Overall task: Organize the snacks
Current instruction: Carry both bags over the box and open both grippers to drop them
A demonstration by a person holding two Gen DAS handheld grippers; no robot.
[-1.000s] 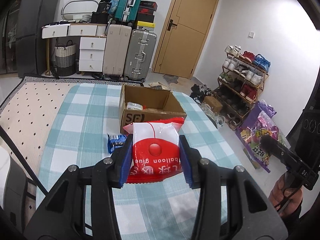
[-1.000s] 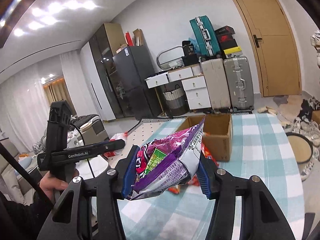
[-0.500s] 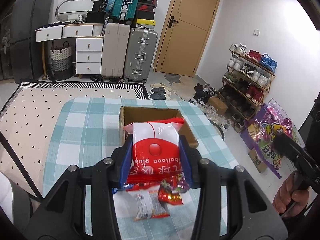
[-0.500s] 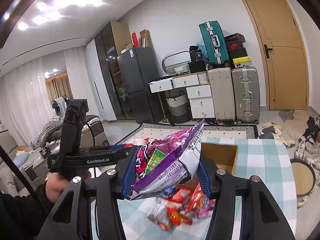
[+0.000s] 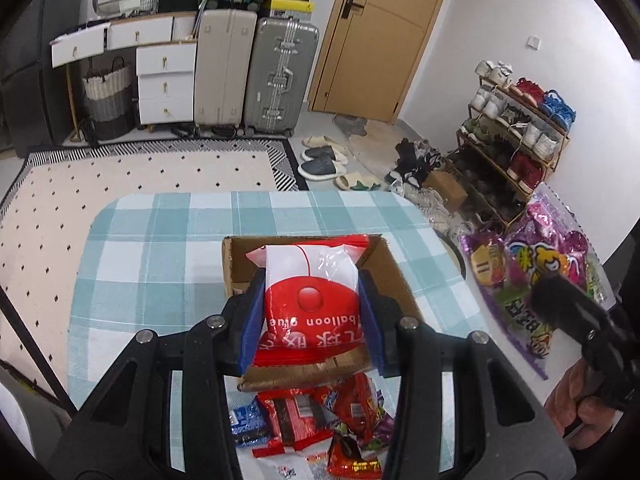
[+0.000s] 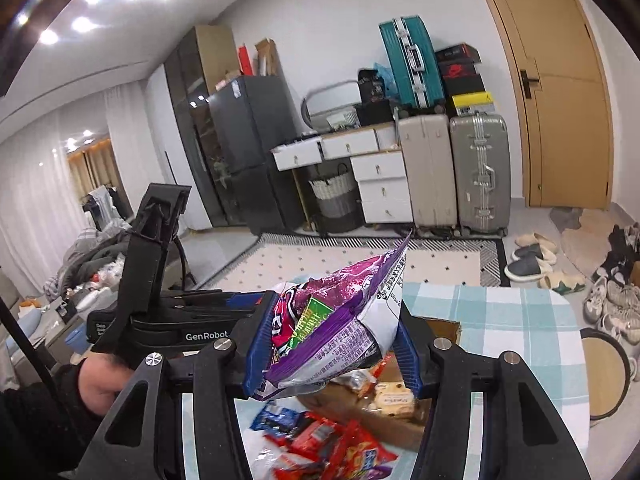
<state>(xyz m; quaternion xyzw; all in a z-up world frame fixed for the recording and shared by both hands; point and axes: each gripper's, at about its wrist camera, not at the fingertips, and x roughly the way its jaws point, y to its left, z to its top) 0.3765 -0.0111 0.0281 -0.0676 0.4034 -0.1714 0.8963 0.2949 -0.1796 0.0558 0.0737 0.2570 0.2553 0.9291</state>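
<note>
My left gripper [image 5: 310, 322] is shut on a red and white snack bag [image 5: 310, 300] and holds it over the open cardboard box [image 5: 394, 276] on the checked tablecloth. My right gripper [image 6: 332, 344] is shut on a purple snack bag [image 6: 340, 320], held above the table to the right of the box [image 6: 440, 330]; the same purple bag [image 5: 532, 272] shows at the right of the left wrist view. A pile of small snack packets [image 5: 320, 416] lies on the cloth in front of the box, near me; the pile [image 6: 332, 448] also appears in the right wrist view.
The table with the blue checked cloth [image 5: 160, 264] ends just past the box. A round stool [image 6: 604, 376] stands by its right side. Suitcases [image 5: 276, 76], white drawers [image 5: 166, 80], a shoe rack [image 5: 516, 140] and slippers [image 5: 320, 164] fill the floor beyond.
Both grippers drew back along the table, bags still gripped. The box now lies under the red bag, and the snack pile has come into view in front of it.
</note>
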